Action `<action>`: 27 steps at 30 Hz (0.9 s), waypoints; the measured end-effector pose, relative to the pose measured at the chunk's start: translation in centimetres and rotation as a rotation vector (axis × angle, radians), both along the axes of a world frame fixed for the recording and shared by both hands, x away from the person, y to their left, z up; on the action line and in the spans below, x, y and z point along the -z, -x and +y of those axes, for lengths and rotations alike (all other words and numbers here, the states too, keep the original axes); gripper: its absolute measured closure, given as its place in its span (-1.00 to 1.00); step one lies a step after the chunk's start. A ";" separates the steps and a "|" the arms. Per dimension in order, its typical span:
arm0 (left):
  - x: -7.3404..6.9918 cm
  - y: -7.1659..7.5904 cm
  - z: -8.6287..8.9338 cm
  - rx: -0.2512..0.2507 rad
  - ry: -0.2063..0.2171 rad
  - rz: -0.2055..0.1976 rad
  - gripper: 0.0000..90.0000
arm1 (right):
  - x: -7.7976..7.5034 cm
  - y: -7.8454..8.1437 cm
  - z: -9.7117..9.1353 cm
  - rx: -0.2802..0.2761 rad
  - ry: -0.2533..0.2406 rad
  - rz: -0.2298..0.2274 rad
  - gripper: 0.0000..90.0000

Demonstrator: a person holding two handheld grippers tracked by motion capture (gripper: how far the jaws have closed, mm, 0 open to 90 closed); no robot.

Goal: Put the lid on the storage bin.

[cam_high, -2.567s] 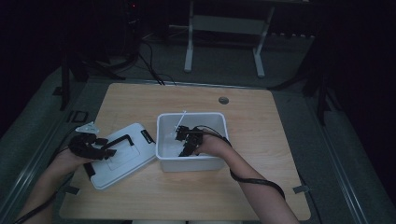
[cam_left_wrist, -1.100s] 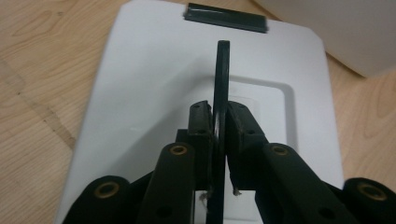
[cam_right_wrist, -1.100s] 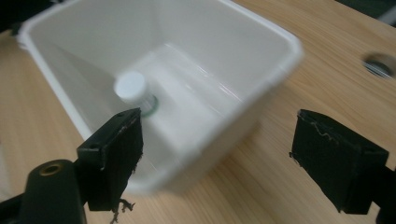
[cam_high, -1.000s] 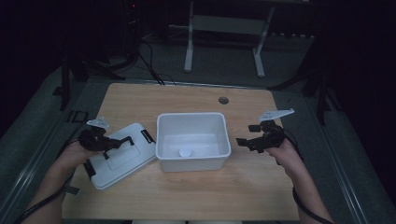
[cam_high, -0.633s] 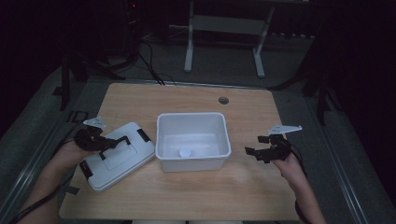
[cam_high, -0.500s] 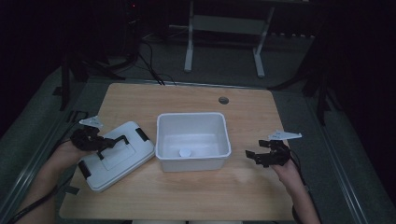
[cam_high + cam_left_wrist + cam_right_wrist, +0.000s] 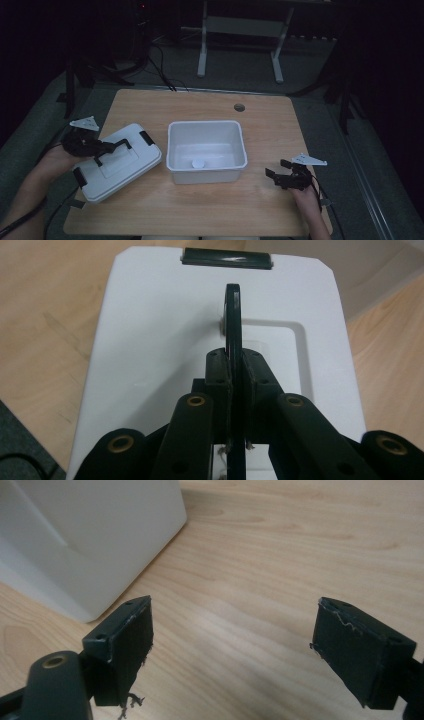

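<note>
A white lid (image 7: 117, 165) with black latches lies tilted at the table's left, close to the open white bin (image 7: 206, 127). My left gripper (image 7: 107, 148) is shut on the lid's thin black handle (image 7: 232, 305). In the left gripper view both pads (image 7: 218, 371) press on that handle over the lid (image 7: 150, 340). A small round white thing (image 7: 198, 163) lies on the bin's floor. My right gripper (image 7: 277, 168) stands open low over the wood, right of the bin and apart from it. Nothing is between the jaws of the right gripper (image 7: 232, 645), and the bin's wall (image 7: 90, 530) shows to their left.
The wooden table (image 7: 260, 210) has a round cable hole (image 7: 239, 107) at its back edge. Bare wood lies in front of and to the right of the bin. A metal stand (image 7: 240, 30) and cables are on the dark floor beyond.
My left gripper has lifted the lid by its handle and carried it a little toward the bin. My right gripper has sunk toward the table and drawn back to the front right.
</note>
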State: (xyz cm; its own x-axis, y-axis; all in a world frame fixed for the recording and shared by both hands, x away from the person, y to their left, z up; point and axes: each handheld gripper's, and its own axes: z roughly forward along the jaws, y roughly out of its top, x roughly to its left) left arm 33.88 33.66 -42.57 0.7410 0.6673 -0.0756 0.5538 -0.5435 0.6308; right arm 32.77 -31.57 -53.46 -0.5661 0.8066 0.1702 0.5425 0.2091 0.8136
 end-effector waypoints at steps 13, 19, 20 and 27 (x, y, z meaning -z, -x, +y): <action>-9.1 -0.6 -2.2 0.083 0.025 -0.128 0.85 | 1.4 0.9 -0.2 -0.012 0.002 0.054 -0.64; -10.7 -1.4 -5.5 0.140 -0.004 -0.148 0.85 | 1.6 1.3 -0.5 -0.007 -0.009 0.059 -0.64; -10.9 -1.5 -6.2 0.143 -0.011 -0.158 0.85 | 1.6 1.3 -0.5 -0.007 -0.009 0.063 -0.64; -11.3 -2.3 -10.3 0.246 0.018 -0.175 0.85 | 1.6 1.3 -0.7 -0.011 -0.024 0.065 -0.64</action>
State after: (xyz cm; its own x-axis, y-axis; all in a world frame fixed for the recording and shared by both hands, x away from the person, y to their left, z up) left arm 36.19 23.34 -31.28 0.8832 0.4654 0.0578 0.2883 -0.6360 0.7158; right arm 31.47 -32.26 -55.10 -0.5616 0.7959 0.2260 0.5924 0.1961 0.7815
